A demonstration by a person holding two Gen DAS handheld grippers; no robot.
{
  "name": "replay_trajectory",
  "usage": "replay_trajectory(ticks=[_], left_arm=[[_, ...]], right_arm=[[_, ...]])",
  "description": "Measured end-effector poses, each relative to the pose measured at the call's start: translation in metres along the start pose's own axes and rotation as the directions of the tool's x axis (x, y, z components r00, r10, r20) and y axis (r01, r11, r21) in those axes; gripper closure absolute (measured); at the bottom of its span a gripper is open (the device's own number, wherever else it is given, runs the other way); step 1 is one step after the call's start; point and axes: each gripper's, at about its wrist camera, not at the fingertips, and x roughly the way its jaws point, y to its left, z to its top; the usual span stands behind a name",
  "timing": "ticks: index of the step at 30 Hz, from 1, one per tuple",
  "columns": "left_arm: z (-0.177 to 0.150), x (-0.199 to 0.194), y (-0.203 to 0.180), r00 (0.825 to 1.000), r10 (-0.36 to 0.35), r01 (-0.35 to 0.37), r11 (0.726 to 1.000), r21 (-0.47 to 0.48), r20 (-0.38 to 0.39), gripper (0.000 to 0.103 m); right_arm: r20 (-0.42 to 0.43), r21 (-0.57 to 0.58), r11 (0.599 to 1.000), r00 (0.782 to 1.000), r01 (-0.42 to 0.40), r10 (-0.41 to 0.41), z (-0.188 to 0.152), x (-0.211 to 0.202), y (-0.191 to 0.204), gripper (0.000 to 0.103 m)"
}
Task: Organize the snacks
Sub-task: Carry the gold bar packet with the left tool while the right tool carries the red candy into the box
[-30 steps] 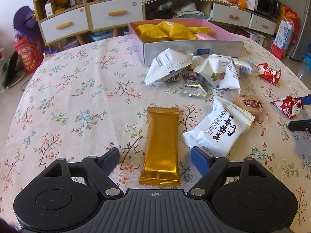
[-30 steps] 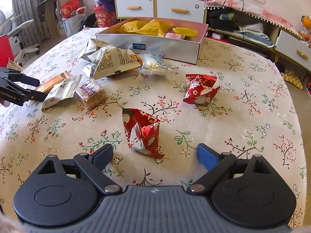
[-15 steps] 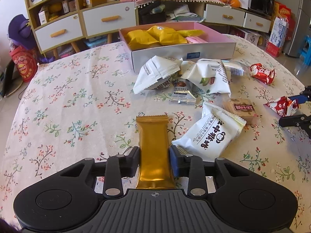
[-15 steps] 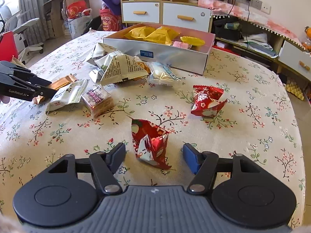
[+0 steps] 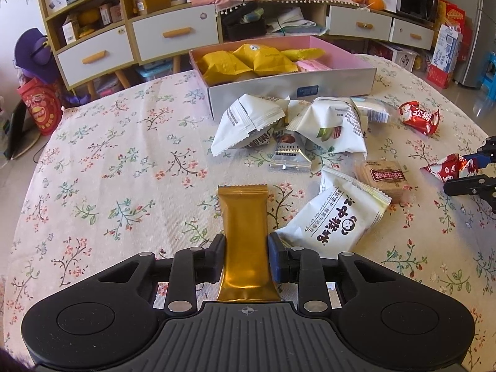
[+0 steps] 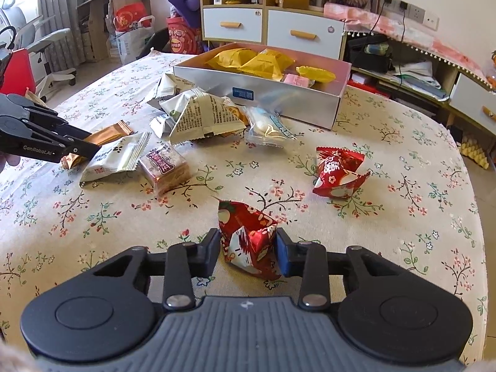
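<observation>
Left wrist view low over the floral table (image 5: 124, 161), facing the snack box (image 5: 288, 86), right wrist view likewise from the opposite edge, sharing the middle wrapper pile (image 6: 198, 117).

Snacks scattered over the tabletop (image 5: 108, 161), an open box behind them.

The box (image 5: 288, 86) sits at the far middle of the tabletop with several packets inside. Just before it lies a heap of pouches (image 5: 328, 127), touching one another. Nearer, a long bar (image 5: 245, 238) lies lengthwise between the pads of the left claw (image 5: 246, 260), with a panda-print packet (image 5: 338, 217) just to its right and a square biscuit pack (image 5: 383, 176) behind that. Well to the right, a crumpled wrapped sweet (image 6: 248, 241) stands between the pads of the right claw (image 6: 248, 252), and a second such sweet (image 6: 338, 170) lies beyond it, apart. Drawer cabinets (image 5: 173, 34) stand behind the tabletop.
</observation>
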Motion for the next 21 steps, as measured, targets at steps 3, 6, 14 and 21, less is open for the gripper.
replay_trajectory(ticks=[3,6,14,21], left_arm=[[0.002,-0.001,0.000,1.000,0.001,-0.001,1.000,-0.003,0.004,0.077],[0.004,-0.003,0.000,1.000,0.003,-0.003,1.000,-0.010,0.010,0.077],[0.010,-0.008,0.003,1.000,0.004,-0.003,1.000,-0.030,0.024,0.077],[0.020,-0.012,0.004,0.999,0.003,-0.001,0.998,-0.060,0.047,0.077]], right_arm=[[0.004,-0.006,1.000,1.000,-0.007,0.007,0.001,-0.001,0.001,0.070],[0.008,-0.015,1.000,1.000,-0.008,0.008,0.003,-0.002,0.003,0.070],[0.034,-0.010,1.000,0.999,-0.010,0.011,0.010,-0.005,0.004,0.071],[0.066,0.008,1.000,0.998,-0.009,0.009,0.022,-0.006,0.002,0.071]])
